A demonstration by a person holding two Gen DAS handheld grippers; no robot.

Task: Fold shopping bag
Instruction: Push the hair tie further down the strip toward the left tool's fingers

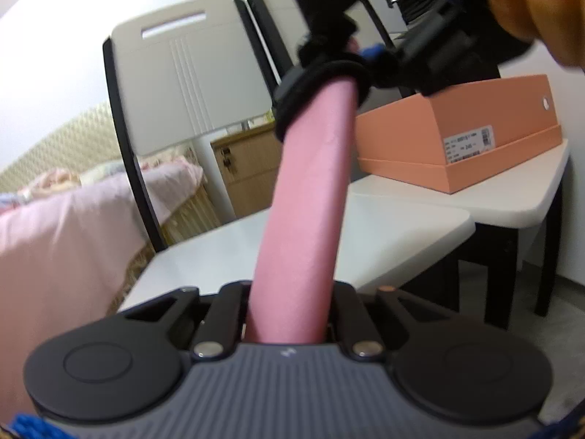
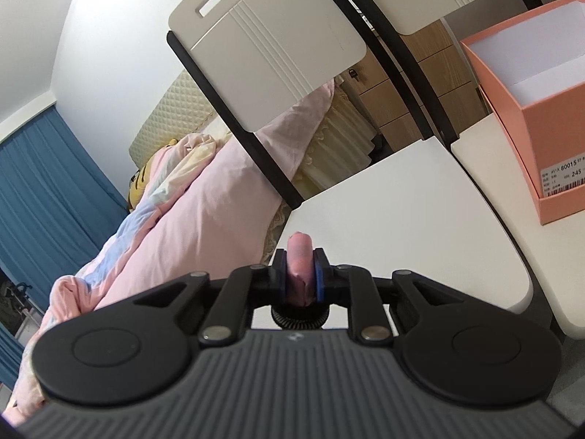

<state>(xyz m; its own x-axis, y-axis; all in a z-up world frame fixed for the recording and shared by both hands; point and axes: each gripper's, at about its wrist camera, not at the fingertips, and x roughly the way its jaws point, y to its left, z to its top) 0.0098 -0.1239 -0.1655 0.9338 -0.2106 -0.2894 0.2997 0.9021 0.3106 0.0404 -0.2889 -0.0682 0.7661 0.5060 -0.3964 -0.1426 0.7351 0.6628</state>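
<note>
Left gripper (image 1: 289,314): clenched on near end of bag (image 1: 310,197), a tight pink roll stretched ahead, above the table (image 1: 226,252). Right gripper (image 2: 299,274): pads (image 2: 320,274) clamped on the roll's far end; elastic loop (image 1: 318,73) rings the roll just beyond. Box (image 1: 475,131): ahead-right, apart. Advice: keep both grips firm and the roll taut, or it likely loosens.

White table (image 2: 402,212) as landmark. Behind it: two white chairs (image 2: 270,47) with black frames. Beyond the chairs: bed with pink bedding (image 2: 190,219), quilted cream headboard (image 2: 172,120), wooden drawer unit (image 2: 398,91). Far left: blue curtain (image 2: 47,183). Walls white (image 2: 109,29). Grey floor (image 1: 570,314) beneath the table.
</note>
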